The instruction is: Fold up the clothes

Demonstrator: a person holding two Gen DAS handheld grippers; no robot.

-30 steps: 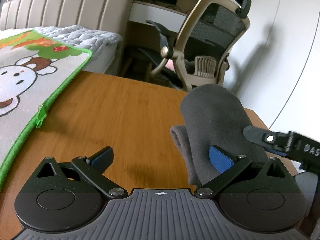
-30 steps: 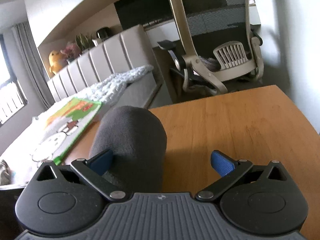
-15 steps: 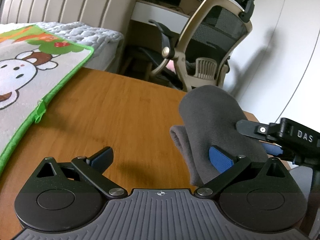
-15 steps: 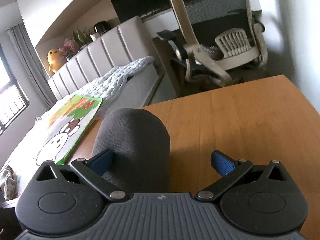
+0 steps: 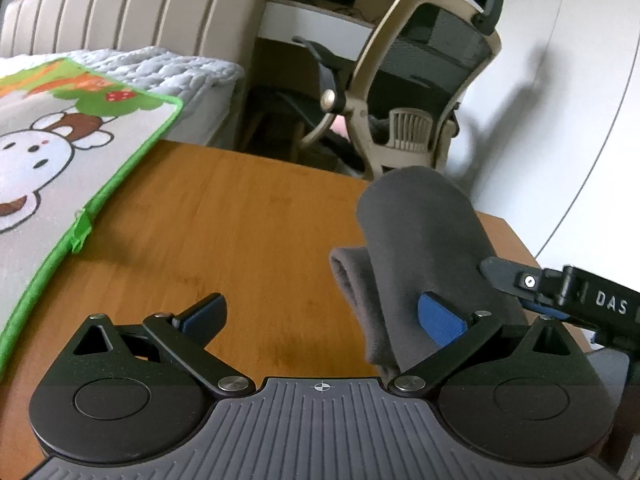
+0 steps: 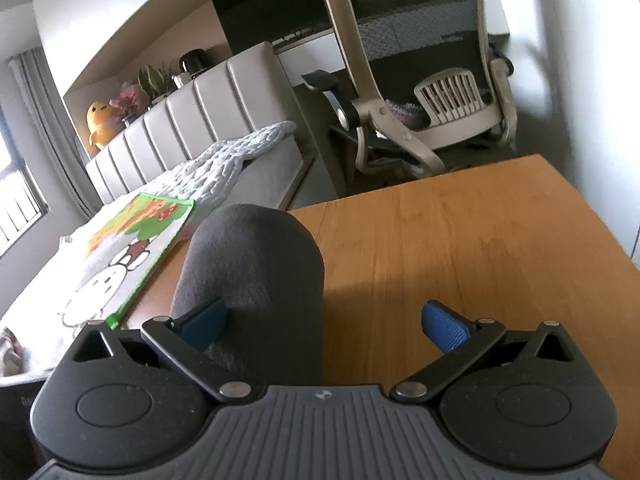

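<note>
Grey knit garment (image 5: 424,240) sits bunched upright on the wooden table (image 5: 248,224) between wide-spread left gripper (image 5: 320,316) and right gripper (image 6: 324,324), so each should pinch an edge low.

An office chair (image 6: 432,92) stands behind the wooden table (image 6: 460,240), cartoon mat (image 5: 52,152) alongside.

Wooden table (image 5: 248,216), beige mesh office chair (image 6: 432,60), padded headboard (image 5: 132,8), white walls.
</note>
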